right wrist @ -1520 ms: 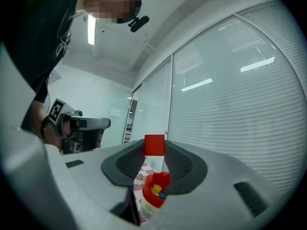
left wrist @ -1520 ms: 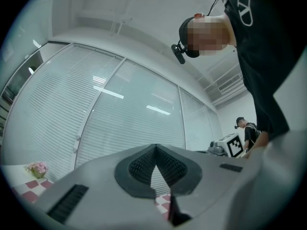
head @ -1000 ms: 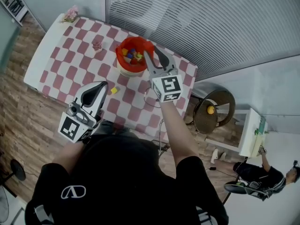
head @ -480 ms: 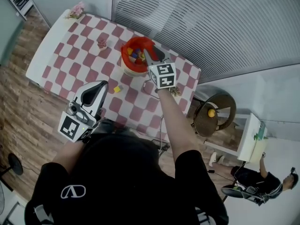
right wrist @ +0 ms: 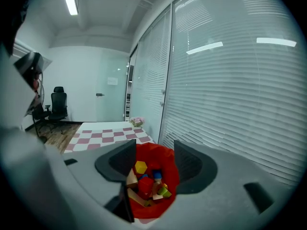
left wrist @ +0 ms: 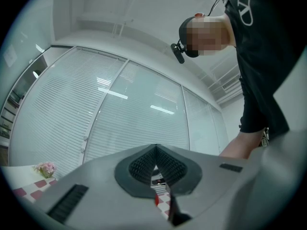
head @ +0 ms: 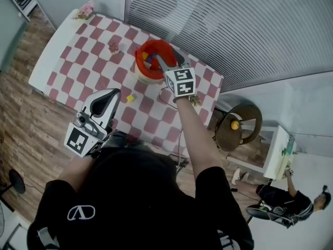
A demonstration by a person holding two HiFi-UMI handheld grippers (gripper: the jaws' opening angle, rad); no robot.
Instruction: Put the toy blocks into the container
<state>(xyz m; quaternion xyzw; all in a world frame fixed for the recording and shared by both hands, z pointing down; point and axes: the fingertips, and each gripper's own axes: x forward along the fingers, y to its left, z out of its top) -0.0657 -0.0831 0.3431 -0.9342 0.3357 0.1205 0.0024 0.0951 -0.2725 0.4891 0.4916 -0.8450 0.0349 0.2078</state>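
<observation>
Since a second ago the right gripper [head: 167,61] has gone forward from the near side of the round red container with a pale lower wall [head: 139,56] to a place right over its mouth, while the left gripper [head: 112,95] has kept its place at the near edge of the worktop covered in a red-and-white chequered cloth [head: 78,61].

The right gripper's jaws are opening. In the right gripper view [right wrist: 154,159] the two dark pads stand apart with nothing pressed between them, and the gap looks straight down into the red container [right wrist: 165,157]. The coloured toy blocks [right wrist: 146,182] lie heaped inside it, a yellow many-sided block [right wrist: 140,167] uppermost among red, blue, green and plain wooden pieces.

The left gripper is held low, pointing toward the worktop. In the left gripper view [left wrist: 155,150] its ribbed pads are pressed together at the tips and nothing is caught between them.

One small yellow toy block [head: 130,98] lies on the chequered cloth, outside the container, between the container and the left gripper's tips and just beside those tips. A small pink flower ornament [head: 113,48] stands on the cloth to the left of the container, and a second pink posy [head: 86,9] sits at the worktop's far left corner.
</observation>
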